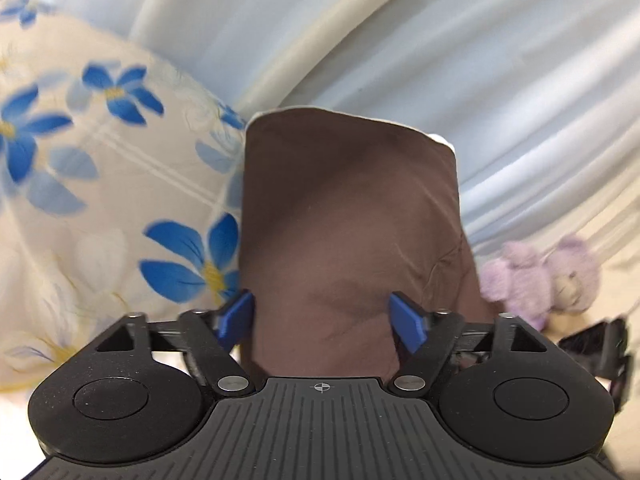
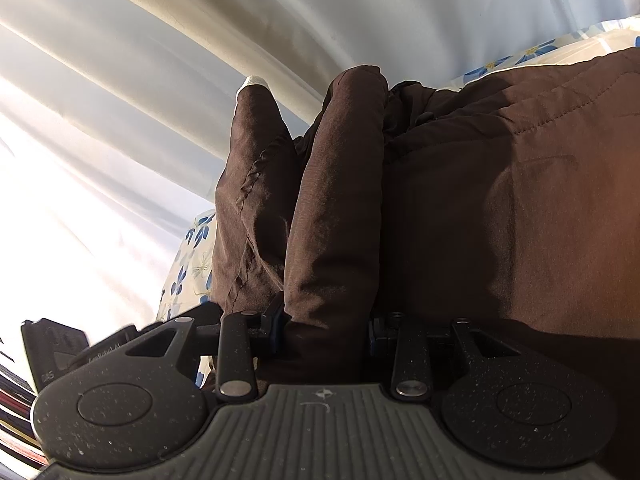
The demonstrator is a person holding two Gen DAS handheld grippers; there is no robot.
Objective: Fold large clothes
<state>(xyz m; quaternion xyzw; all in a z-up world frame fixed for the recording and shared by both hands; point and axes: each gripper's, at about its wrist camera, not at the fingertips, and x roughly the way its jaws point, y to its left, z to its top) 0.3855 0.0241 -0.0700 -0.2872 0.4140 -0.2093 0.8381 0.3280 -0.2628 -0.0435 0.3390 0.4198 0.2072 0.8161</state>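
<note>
The brown padded garment (image 2: 500, 200) lies heaped on the flower-printed bedding (image 1: 100, 168), in front of pale curtains (image 1: 500, 80). The fold looks partway done: the right gripper (image 2: 326, 326) is clamped on a thick rolled ridge of the brown cloth that rises straight up from between its blue pads, with the main bulk of the garment spreading off to its right. The left gripper (image 1: 322, 322) stands spread wide, its blue pads (image 1: 408, 326) on either side of a flat brown panel without pinching it; the cloth passes between and beyond them, though that view is smeared, so light contact cannot be ruled out. A small lilac plush toy (image 1: 540, 276) sits just right of the panel. Next, I'd judge, the left needs a fresh hold on an edge before both carry the fold over together.
</note>
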